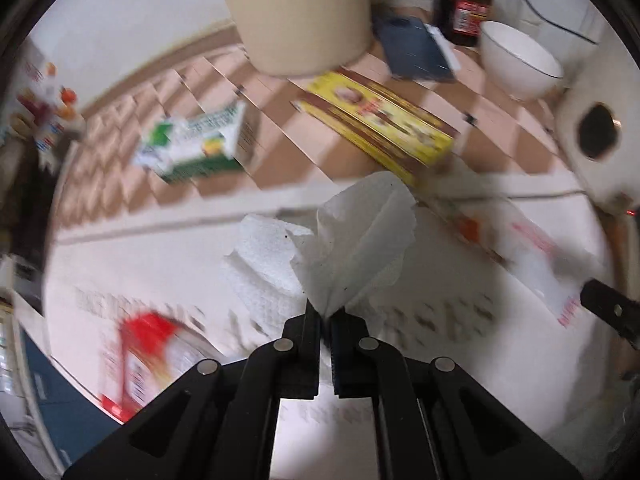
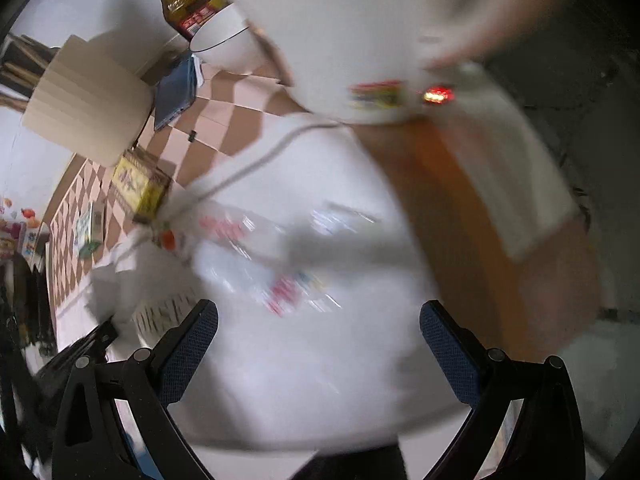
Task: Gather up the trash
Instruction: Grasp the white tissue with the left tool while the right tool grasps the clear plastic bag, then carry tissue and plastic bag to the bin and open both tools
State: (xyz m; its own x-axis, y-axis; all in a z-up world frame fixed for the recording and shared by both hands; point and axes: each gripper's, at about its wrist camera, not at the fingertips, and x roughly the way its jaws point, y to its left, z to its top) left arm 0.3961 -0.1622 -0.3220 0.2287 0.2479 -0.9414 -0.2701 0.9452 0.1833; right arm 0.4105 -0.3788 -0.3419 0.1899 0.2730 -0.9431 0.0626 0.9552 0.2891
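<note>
My left gripper (image 1: 326,314) is shut on a crumpled white paper napkin (image 1: 360,240) and holds it over a white plastic bag (image 1: 160,272) with red print. A second white paper towel (image 1: 264,260) lies just behind it on the bag. A clear plastic wrapper (image 1: 532,248) with red print lies on the bag to the right; it also shows, blurred, in the right wrist view (image 2: 272,256). My right gripper (image 2: 319,344) is open and empty above the white bag (image 2: 320,380).
On the checkered tablecloth (image 1: 280,152) lie a green-white carton (image 1: 200,144), a yellow box (image 1: 380,120), a dark blue case (image 1: 416,48), a beige paper cup (image 1: 300,12), a white bowl (image 1: 520,60) and a brown bottle (image 1: 464,4). An orange-brown surface (image 2: 472,216) is at right.
</note>
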